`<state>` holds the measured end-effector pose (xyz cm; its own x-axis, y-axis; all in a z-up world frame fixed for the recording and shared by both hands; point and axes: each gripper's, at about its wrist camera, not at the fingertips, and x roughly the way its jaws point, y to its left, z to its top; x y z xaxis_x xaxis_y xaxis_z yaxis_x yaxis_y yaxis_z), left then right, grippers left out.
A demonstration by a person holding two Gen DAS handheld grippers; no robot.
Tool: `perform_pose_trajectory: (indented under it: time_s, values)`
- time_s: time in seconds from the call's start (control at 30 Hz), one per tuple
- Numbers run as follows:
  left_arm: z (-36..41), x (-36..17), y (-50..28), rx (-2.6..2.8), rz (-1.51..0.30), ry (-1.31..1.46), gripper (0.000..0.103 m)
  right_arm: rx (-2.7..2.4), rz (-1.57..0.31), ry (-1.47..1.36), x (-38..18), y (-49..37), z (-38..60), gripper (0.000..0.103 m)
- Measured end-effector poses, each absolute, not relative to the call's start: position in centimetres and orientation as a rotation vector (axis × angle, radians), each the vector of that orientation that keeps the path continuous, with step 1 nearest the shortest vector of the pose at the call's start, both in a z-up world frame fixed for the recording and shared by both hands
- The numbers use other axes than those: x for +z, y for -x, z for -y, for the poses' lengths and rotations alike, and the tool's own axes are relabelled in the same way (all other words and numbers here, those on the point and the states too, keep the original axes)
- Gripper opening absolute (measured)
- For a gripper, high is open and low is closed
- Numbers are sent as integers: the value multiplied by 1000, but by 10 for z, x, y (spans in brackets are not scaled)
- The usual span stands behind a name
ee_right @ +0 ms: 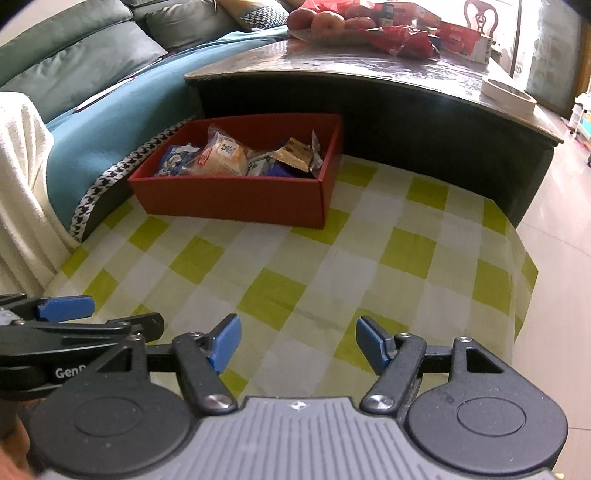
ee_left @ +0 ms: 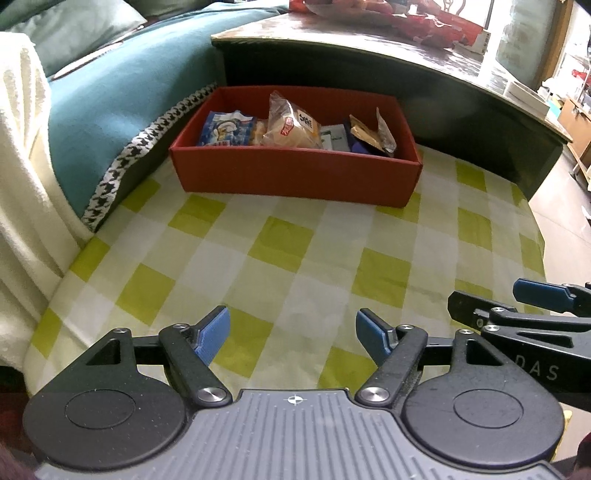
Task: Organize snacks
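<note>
A red cardboard box (ee_left: 295,173) stands at the far side of the green-and-white checked cloth (ee_left: 288,258), against the dark table. It holds several snack packets: a blue-and-white one (ee_left: 225,129), a clear bag of bread (ee_left: 291,127), a gold wrapper (ee_left: 365,134). The box also shows in the right wrist view (ee_right: 236,199). My left gripper (ee_left: 293,334) is open and empty, low over the cloth, well short of the box. My right gripper (ee_right: 297,341) is open and empty beside it; its finger (ee_left: 539,293) shows at the right of the left wrist view.
A dark coffee table (ee_right: 369,81) rises behind the box, carrying fruit (ee_right: 325,20), red packets (ee_right: 402,40) and a white ring (ee_right: 508,94). A teal-covered sofa (ee_left: 122,110) and a white towel (ee_left: 22,166) lie to the left. Tiled floor (ee_right: 554,229) lies to the right.
</note>
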<state>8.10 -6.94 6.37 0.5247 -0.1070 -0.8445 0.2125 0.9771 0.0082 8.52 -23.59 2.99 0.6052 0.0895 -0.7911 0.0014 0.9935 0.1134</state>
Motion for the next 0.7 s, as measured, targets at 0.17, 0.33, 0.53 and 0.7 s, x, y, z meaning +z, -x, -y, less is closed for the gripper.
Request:
perform_pose_trajectory:
  time_s: [0.17, 0.33, 0.53, 0.7]
  values:
    - [67, 64, -69, -196, -993, -130, 80, 54, -923, -104, 29, -75, 232, 70]
    - [64, 64, -61, -191, -985, -141, 79, 58, -921, -97, 29, -70, 229, 70]
    - [61, 64, -57, -185, -977, -140, 80, 64, -918, -95, 29, -67, 227, 70]
    - [61, 65, -55, -177, -974, -141, 81, 65, -918, -96, 28, -67, 227, 70]
